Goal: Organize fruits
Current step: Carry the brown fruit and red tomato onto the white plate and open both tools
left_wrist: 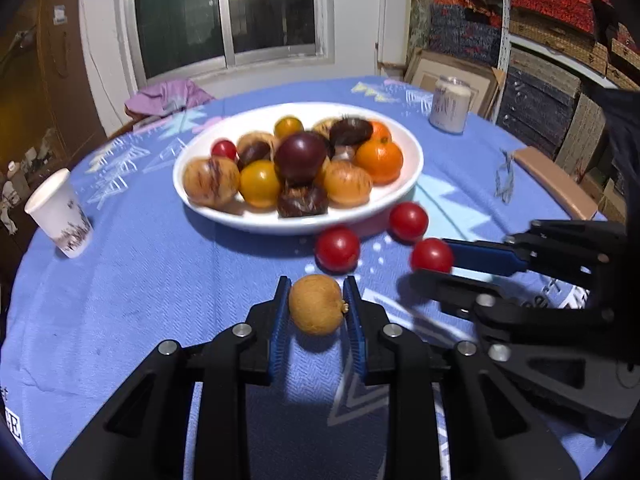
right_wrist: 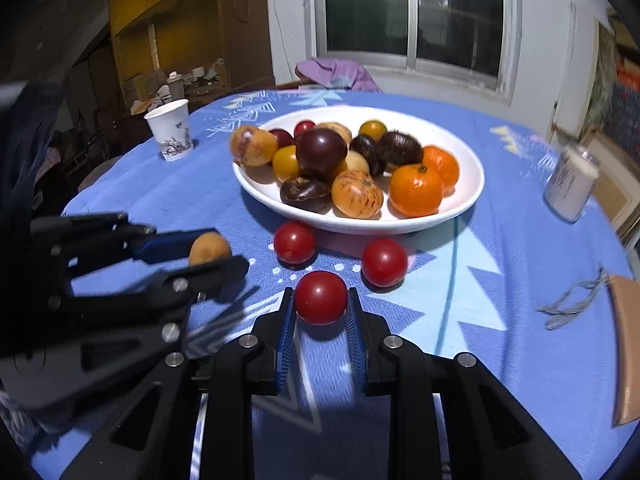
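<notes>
My left gripper point(left_wrist: 316, 298) is shut on a small tan round fruit point(left_wrist: 317, 304), held just above the blue tablecloth; it also shows in the right wrist view point(right_wrist: 209, 249). My right gripper point(right_wrist: 320, 300) is shut on a red cherry tomato point(right_wrist: 321, 297), seen in the left wrist view point(left_wrist: 431, 255) too. Two more red tomatoes point(left_wrist: 337, 249) point(left_wrist: 408, 222) lie on the cloth in front of a white bowl point(left_wrist: 412, 168) heaped with oranges, yellow tomatoes, chestnuts and a dark plum point(left_wrist: 301, 157).
A paper cup point(left_wrist: 60, 214) stands at the left, a white jar point(left_wrist: 450, 105) at the far right. A tan board point(left_wrist: 554, 182) and some string point(left_wrist: 505, 178) lie near the right table edge. Purple cloth point(left_wrist: 168, 96) sits behind the bowl.
</notes>
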A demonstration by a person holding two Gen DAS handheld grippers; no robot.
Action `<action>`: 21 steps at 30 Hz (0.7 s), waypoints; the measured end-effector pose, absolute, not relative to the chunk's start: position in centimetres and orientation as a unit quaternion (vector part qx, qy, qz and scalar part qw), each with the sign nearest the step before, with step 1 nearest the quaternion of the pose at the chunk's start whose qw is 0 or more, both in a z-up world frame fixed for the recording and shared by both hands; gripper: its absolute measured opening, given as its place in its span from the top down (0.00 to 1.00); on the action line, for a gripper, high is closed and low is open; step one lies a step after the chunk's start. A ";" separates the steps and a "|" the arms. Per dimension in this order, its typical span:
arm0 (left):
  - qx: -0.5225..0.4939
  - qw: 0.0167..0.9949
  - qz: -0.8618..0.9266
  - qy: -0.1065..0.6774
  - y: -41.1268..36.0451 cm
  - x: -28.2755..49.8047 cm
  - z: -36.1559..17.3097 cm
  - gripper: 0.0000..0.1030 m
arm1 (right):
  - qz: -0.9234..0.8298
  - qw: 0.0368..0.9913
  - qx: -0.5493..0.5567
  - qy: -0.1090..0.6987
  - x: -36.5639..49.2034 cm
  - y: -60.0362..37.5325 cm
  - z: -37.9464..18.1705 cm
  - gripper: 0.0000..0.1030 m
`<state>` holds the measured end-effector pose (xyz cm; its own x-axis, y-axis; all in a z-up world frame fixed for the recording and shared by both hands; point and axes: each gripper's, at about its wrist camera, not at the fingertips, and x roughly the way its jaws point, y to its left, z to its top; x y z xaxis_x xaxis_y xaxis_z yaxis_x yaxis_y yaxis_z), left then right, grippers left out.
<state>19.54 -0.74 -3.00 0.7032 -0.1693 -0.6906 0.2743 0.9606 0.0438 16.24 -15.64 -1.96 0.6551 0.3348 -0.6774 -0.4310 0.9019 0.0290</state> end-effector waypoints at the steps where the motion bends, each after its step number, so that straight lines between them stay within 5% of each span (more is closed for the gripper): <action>1: 0.074 0.924 -0.114 0.357 -0.7 19.5 -2.4 0.74 | 0.211 0.911 -0.060 0.348 16.1 -16.0 -1.3 0.75; 11: 0.086 0.948 -0.055 0.300 -0.3 24.9 4.0 0.74 | 0.176 0.939 -0.011 0.294 21.9 -19.7 6.2 0.75; 21: 0.070 0.950 -0.030 0.303 0.8 32.5 4.3 0.74 | 0.175 0.932 0.004 0.319 30.2 -17.9 4.4 0.75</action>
<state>32.49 0.79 4.29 0.8140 -0.0143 -0.5807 0.0993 0.9884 0.1148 30.20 -17.93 4.45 0.7355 0.3280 -0.5929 -0.3227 0.9390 0.1191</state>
